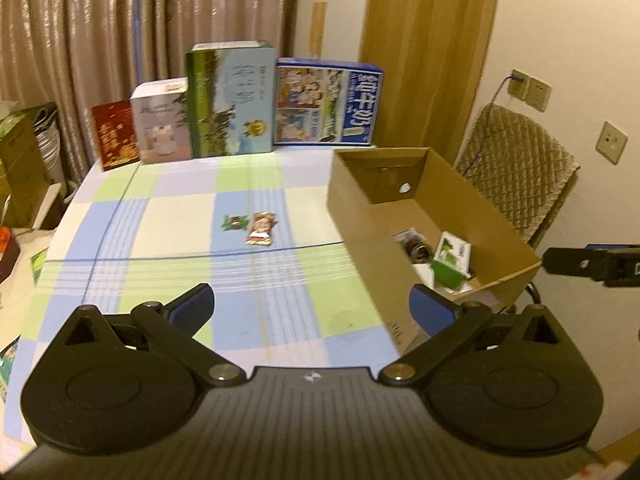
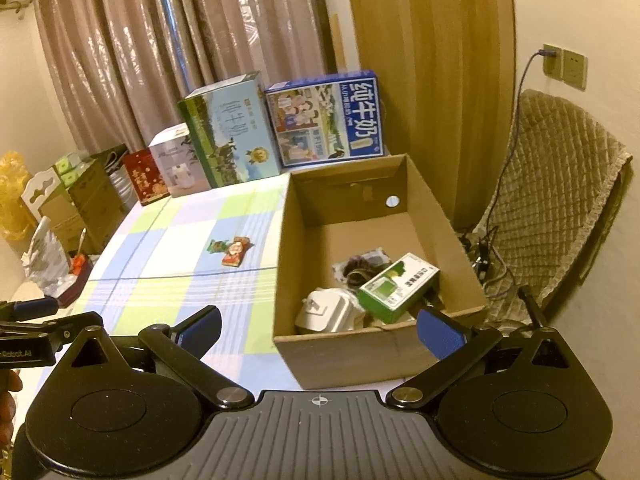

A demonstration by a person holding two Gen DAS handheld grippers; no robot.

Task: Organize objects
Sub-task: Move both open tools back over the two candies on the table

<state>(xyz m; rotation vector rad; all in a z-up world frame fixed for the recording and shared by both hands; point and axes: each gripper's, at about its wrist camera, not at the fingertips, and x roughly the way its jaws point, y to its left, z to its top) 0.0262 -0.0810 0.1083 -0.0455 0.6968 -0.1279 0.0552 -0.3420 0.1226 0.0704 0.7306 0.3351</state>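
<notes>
Left claw (image 1: 312, 308) is spread wide, nothing between the pads, hovering over the checked cloth on the desk (image 1: 160, 220). Right claw (image 2: 320, 330) is also spread apart and empty, sitting at the near wall of the cardboard box (image 2: 440, 216).

Box is open-topped, at 3 o'clock on the desk from the left wrist view. Contents, all bunched at its near end:
- green-and-white carton (image 2: 396, 286), tilted, lying on the other stuff
- white plastic piece (image 2: 330, 312) at 9 o'clock of the carton
- dark wrapped item (image 2: 362, 266) at 11 o'clock of the carton, can't tell what it is

Far half of the box floor is bare cardboard.

Outside the box, at desk centre: red snack packet (image 1: 261, 229) touching a small green packet (image 1: 235, 222) at its 9 o'clock. Both well apart from either claw.

Four upright printed cartons line the far desk edge at 12 o'clock; the blue milk carton (image 2: 326, 120) stands just behind the box.
</notes>
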